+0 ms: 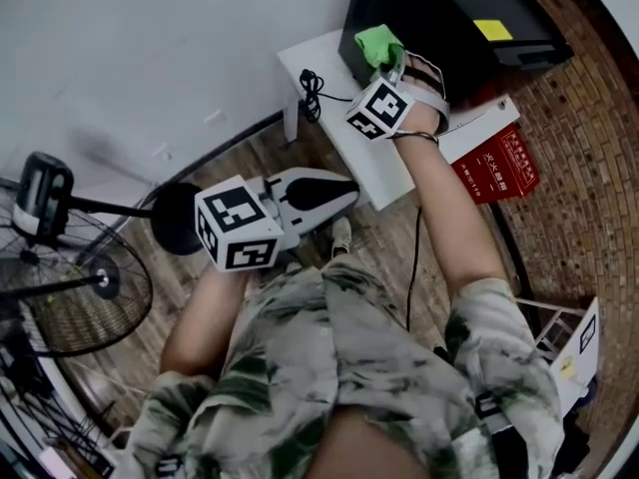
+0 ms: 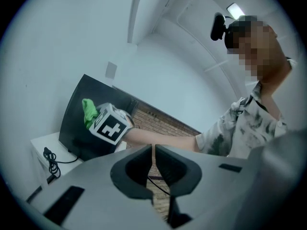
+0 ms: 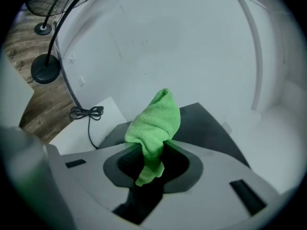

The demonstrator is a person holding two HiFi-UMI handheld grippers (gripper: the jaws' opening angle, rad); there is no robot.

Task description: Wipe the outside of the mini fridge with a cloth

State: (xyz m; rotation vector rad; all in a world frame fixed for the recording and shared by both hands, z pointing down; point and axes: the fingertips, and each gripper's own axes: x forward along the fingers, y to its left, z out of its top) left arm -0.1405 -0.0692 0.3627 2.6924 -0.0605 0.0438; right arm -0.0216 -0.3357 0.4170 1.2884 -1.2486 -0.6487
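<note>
The black mini fridge (image 1: 454, 13) stands on a white low table (image 1: 310, 63) against the wall. My right gripper (image 1: 391, 68) is shut on a green cloth (image 1: 377, 46), which rests against the fridge's near top corner. In the right gripper view the green cloth (image 3: 156, 126) bunches up between the jaws, with the fridge (image 3: 206, 123) just behind it. My left gripper (image 1: 344, 190) is held back over the floor, shut with nothing in it. From the left gripper view (image 2: 153, 152) the fridge (image 2: 84, 116), the cloth (image 2: 88, 110) and the right gripper's marker cube (image 2: 111, 124) show at a distance.
A black cable (image 1: 312, 93) lies coiled on the white table beside the fridge. A red box (image 1: 496, 165) sits to the right of the table. A standing fan (image 1: 60, 267) and its round base (image 1: 172, 218) occupy the wood floor at left. Brick-patterned flooring (image 1: 589, 168) lies at right.
</note>
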